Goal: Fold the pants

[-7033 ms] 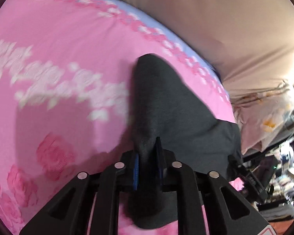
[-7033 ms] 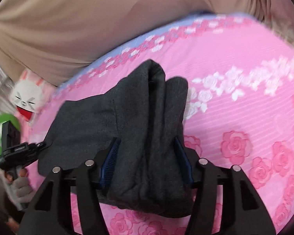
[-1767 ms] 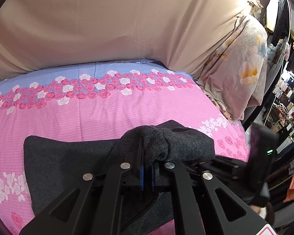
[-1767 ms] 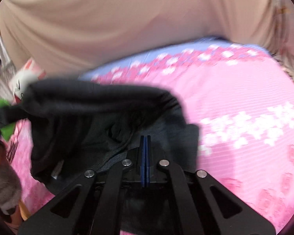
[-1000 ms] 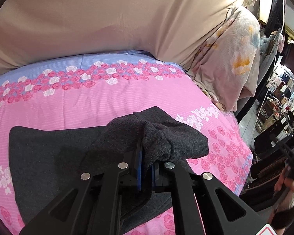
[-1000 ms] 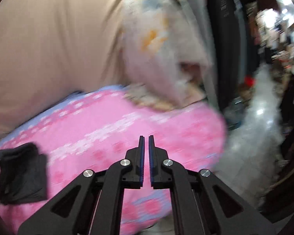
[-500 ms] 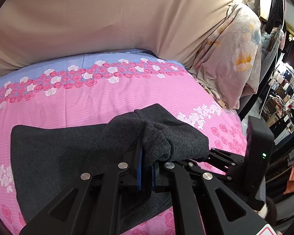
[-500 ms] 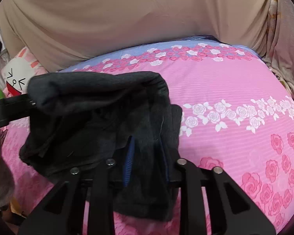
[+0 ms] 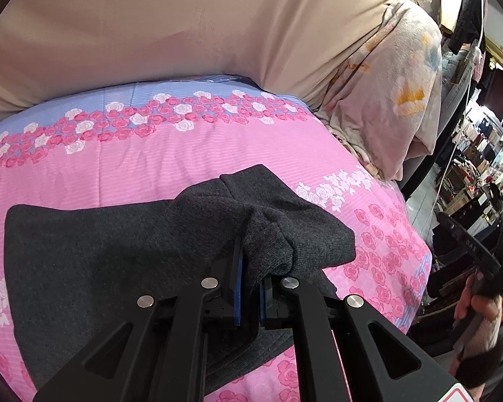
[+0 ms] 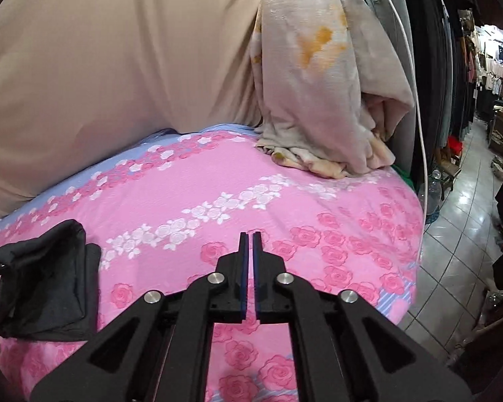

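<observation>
Currently left tool (image 9: 249, 288) pinches a bunched fold of the dark grey pants (image 9: 117, 251), which lie folded on the pink bed (image 9: 151, 167). Right tool (image 10: 248, 268) is pressed together, holding nothing, above the bed, well apart from the pants (image 10: 47, 288).

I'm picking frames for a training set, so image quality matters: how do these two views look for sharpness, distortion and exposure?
Left wrist view: sharp, the dark pants weave readable in the left gripper; fisheye bends the floral bedsheet; shop lights at right blow out. Right wrist view: also crisp, no motion blur; right gripper casts little shadow; tiled floor shows glare.
</observation>
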